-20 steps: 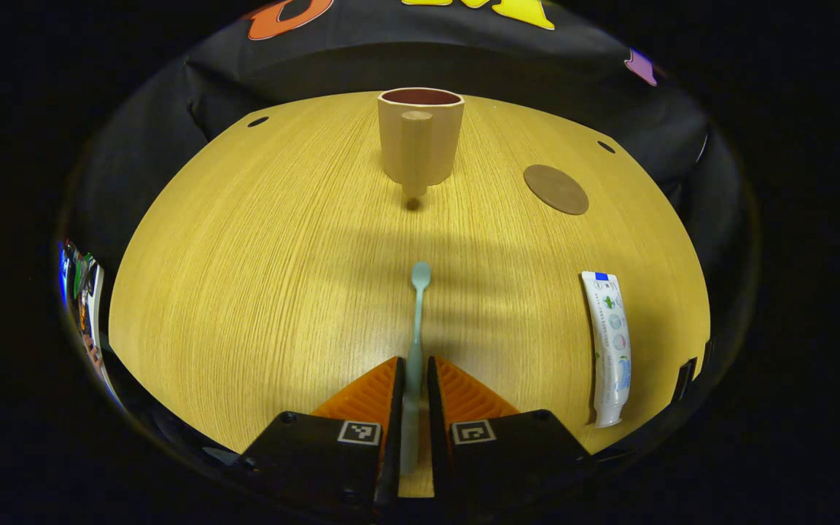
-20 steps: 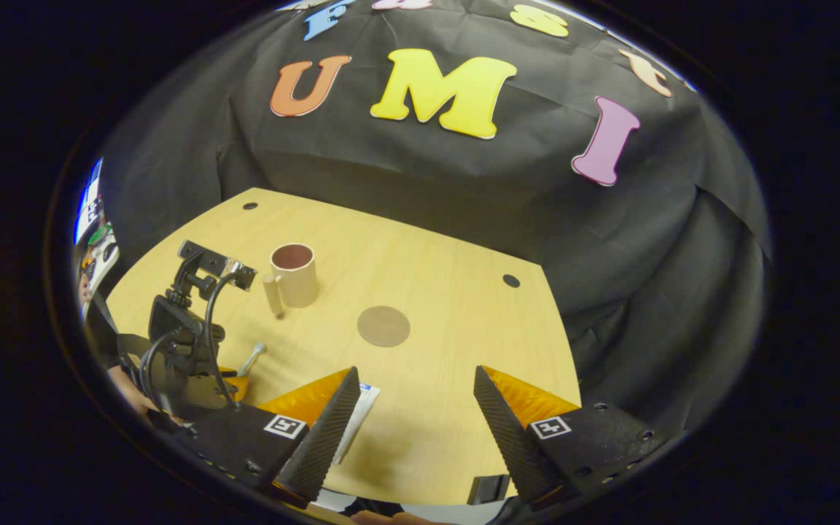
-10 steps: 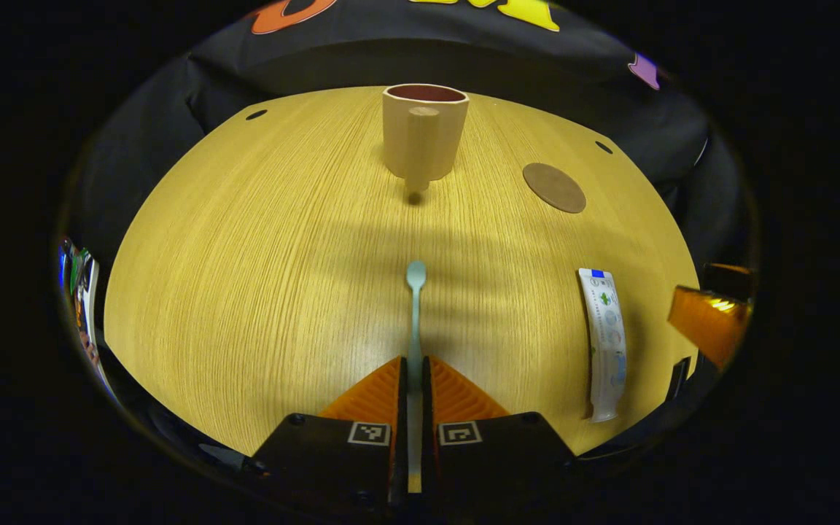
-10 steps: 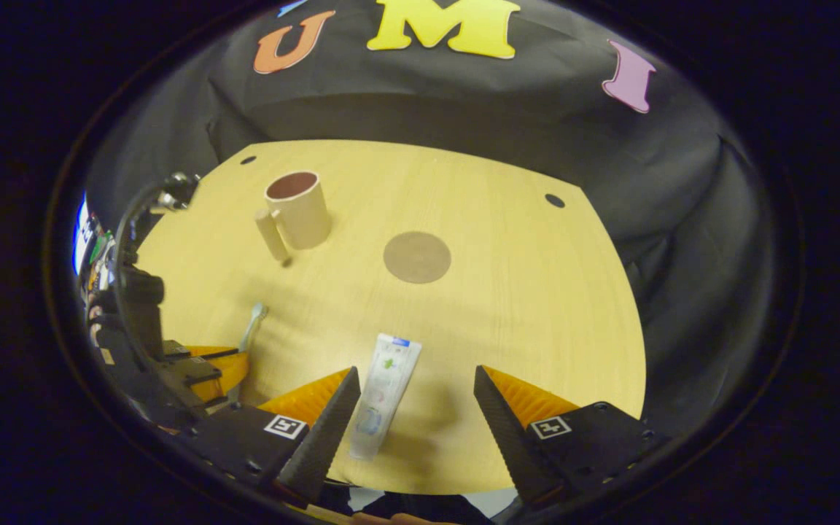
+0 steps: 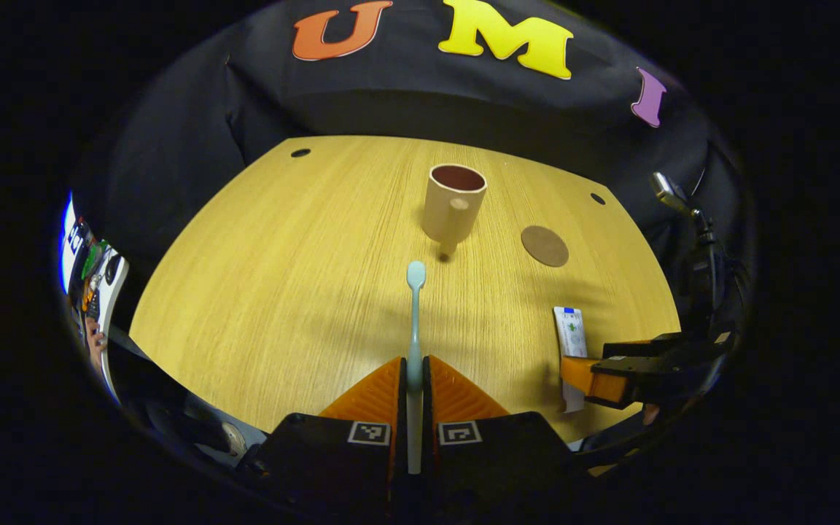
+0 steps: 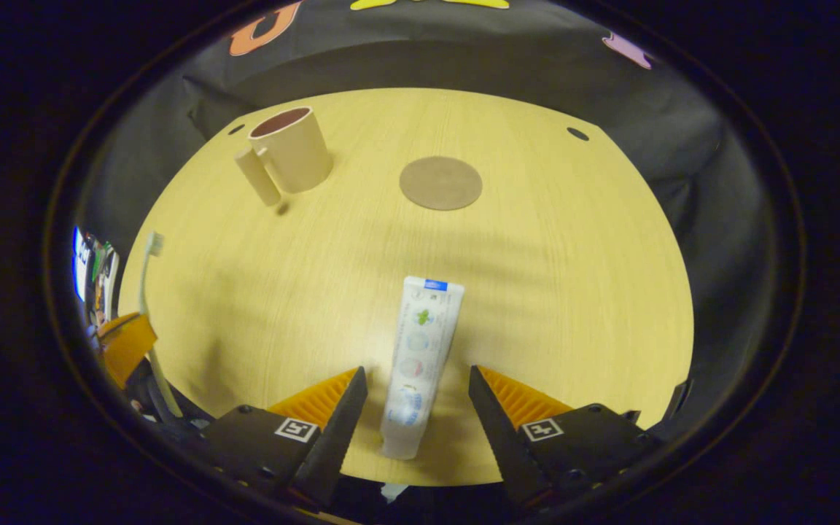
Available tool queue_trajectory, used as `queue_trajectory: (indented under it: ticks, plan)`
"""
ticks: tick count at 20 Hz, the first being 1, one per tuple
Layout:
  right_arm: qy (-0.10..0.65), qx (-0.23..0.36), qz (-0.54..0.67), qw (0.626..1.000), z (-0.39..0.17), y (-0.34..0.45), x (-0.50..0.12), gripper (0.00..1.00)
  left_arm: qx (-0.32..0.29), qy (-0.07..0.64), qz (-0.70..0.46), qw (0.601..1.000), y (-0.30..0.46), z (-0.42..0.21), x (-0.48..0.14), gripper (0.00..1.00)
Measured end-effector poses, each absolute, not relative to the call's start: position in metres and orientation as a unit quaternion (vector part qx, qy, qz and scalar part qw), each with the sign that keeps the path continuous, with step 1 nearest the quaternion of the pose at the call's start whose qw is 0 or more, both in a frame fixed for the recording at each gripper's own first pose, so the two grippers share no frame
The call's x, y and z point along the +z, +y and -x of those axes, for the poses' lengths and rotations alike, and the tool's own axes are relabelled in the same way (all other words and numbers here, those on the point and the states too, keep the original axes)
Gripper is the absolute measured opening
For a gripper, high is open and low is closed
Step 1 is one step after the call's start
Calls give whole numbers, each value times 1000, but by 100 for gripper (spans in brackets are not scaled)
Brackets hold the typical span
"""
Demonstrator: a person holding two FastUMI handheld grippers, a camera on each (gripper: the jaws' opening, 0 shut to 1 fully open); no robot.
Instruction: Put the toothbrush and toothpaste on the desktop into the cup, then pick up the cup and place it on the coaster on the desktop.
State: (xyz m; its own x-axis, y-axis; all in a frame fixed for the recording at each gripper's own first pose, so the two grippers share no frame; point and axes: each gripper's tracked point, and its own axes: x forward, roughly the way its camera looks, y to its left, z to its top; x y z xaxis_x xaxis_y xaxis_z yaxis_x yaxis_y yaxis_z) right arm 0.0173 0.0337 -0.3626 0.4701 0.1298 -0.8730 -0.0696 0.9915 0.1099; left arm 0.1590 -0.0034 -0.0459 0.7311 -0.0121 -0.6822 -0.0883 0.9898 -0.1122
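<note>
In the left gripper view my left gripper [image 5: 414, 372] is shut on the pale green toothbrush [image 5: 415, 306], held above the wooden desktop [image 5: 281, 277] with its head pointing toward the tan cup [image 5: 453, 208]. The cup stands upright at the far middle, its handle toward me. The round brown coaster [image 5: 545, 246] lies right of it. In the right gripper view my right gripper [image 6: 418, 379] is open, its fingers on either side of the white toothpaste tube [image 6: 420, 357], which lies flat on the desktop. The cup [image 6: 289, 149] and coaster [image 6: 440, 182] lie beyond. The toothbrush [image 6: 147, 306] shows at far left.
Small dark holes [image 5: 300, 153] mark the desktop's far corners. Black cloth walls the booth behind the desk. The right gripper's body [image 5: 653, 361] with its camera mount shows at the right edge of the left gripper view.
My left gripper has lifted the toothbrush off the desktop and drawn back. My right gripper has come down and forward until its open fingers stand either side of the toothpaste tube.
</note>
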Motion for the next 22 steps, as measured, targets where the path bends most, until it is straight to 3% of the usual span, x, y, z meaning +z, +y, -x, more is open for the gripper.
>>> queue_trajectory:
  ticks: [1, 3, 5, 9, 11, 15, 22]
  plan:
    - [515, 58, -35, 854, -17, 36, -365, 80, 20, 354, 67, 933, -9, -177, -48, 10]
    - [526, 49, -36, 848, -15, 34, -370, 77, 14, 328, 71, 942, 2, -169, -8, 10]
    - [538, 46, -51, 840, -14, 36, -376, 64, 9, 299, 74, 951, 5, -172, 15, 10]
    - [555, 29, -74, 828, -10, 33, -385, 54, 5, 256, 83, 963, 12, -183, 60, 10]
    - [553, 36, -75, 829, -10, 32, -382, 42, 4, 233, 80, 969, 16, -191, 78, 10]
    - [541, 56, -82, 836, -6, 34, -374, 36, 2, 192, 68, 979, 26, -220, 112, 10]
    - [453, 89, -95, 882, -15, 19, -302, 36, -16, 141, 78, 987, 35, -287, 155, 10]
